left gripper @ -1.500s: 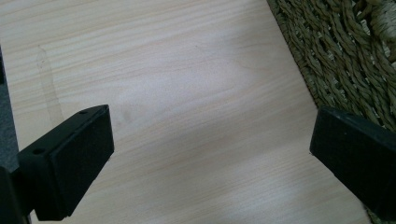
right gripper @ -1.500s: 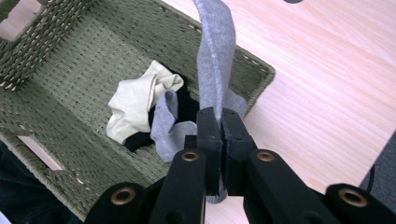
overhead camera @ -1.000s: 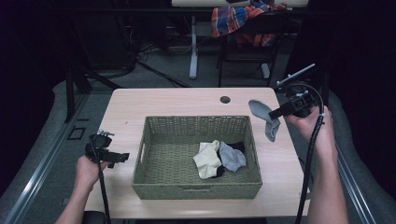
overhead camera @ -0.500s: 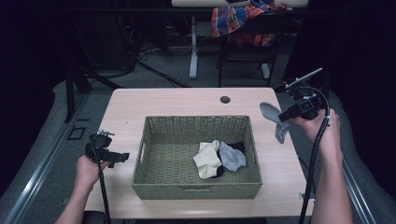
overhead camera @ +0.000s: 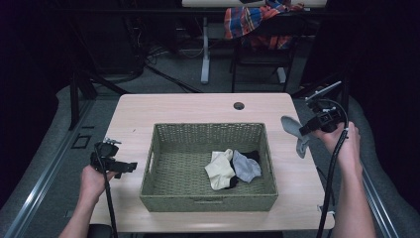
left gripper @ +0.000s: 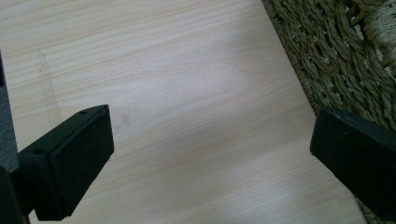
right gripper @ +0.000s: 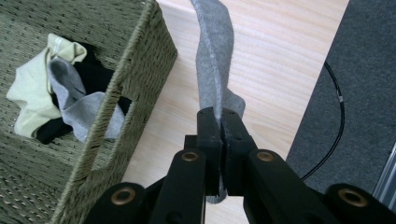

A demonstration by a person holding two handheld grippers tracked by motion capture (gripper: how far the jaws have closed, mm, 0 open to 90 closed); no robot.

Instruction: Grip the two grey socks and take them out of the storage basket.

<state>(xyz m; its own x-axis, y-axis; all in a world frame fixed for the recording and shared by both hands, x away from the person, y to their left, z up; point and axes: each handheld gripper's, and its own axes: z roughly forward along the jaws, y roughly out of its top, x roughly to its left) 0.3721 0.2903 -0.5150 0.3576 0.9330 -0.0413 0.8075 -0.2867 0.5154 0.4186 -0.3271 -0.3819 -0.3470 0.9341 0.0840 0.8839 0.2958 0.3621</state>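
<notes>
Right gripper (right gripper: pixel 219 119) was clamped on a grey sock (right gripper: pixel 214 56), which hung over the table (overhead camera: pixel 198 111) just right of the wicker basket (overhead camera: pixel 208 201), probably so it could be laid out. Left gripper (left gripper: pixel 210 154), jaws apart and empty, waited beside the basket's left wall.

— Can any text, label, brand or number be read anywhere?

— None can be made out. No lettering is seen on the wicker basket (overhead camera: pixel 208 198), on the bench (overhead camera: pixel 188 111) or on the grey sock (right gripper: pixel 215 70).

— And signs?

— None are seen either.
</notes>
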